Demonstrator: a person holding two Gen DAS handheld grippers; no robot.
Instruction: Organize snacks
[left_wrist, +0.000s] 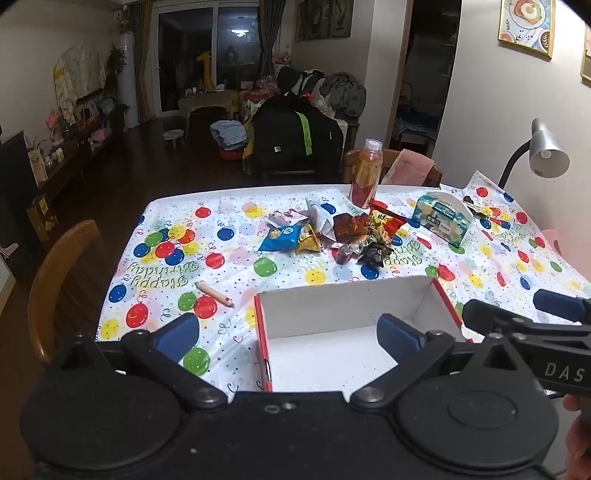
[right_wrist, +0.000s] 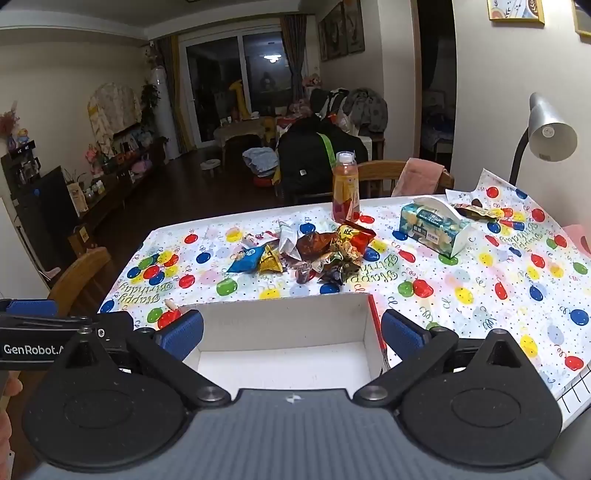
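**Both grippers poised over an empty box, snacks waiting**

Here we are at the surface (left_wrist: 229, 325), spread with a balloon-print birthday cloth. The left gripper (left_wrist: 288, 334) hangs above the near edge, its blue-padded fingers (left_wrist: 177, 336) spread wide and holding nothing. Same story on the other side — the right gripper (right_wrist: 291, 334) hovers with its fingers (right_wrist: 402, 336) apart, nothing between them.

Right below both sits the white box (right_wrist: 280, 325), red along its outer rim, open and bare inside. Beyond it, mid-surface, lies the snack pile (left_wrist: 332, 234) — a blue packet (left_wrist: 282, 238) at its left, a gold one touching it, red and brown wrappers heaped to the right. An orange drink bottle (right_wrist: 346, 188) stands upright just behind the pile. A tissue box (right_wrist: 434, 225) rests off to the right, and a pencil (left_wrist: 214, 294) lies alone left of the white box.
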